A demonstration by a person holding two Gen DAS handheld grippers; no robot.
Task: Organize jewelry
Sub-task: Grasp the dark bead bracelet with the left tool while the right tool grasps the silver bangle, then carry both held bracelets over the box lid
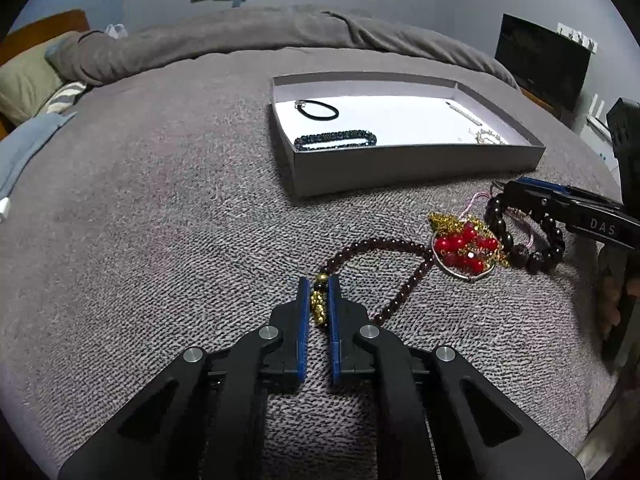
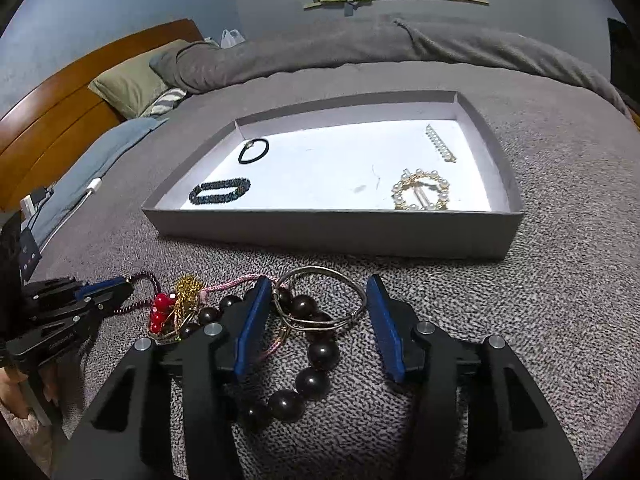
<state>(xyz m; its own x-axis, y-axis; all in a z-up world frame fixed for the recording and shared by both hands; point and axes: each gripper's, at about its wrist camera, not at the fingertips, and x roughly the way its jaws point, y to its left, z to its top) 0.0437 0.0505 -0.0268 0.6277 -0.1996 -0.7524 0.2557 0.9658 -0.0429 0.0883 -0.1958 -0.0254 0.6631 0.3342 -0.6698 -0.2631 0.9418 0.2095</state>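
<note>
Grey box (image 2: 332,236): four pieces inside; left gripper (image 1: 319,300) clamps one bead string (image 1: 384,246).

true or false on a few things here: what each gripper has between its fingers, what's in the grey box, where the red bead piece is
1. The left gripper is shut on the dark bead necklace. True.
2. The grey box holds nothing. False: a black hair tie and a pearl ring brooch lie inside, among others.
3. The right gripper straddles the wire bangle. True.
4. The red bead piece sits in the box. False: it lies on the blanket.
</note>
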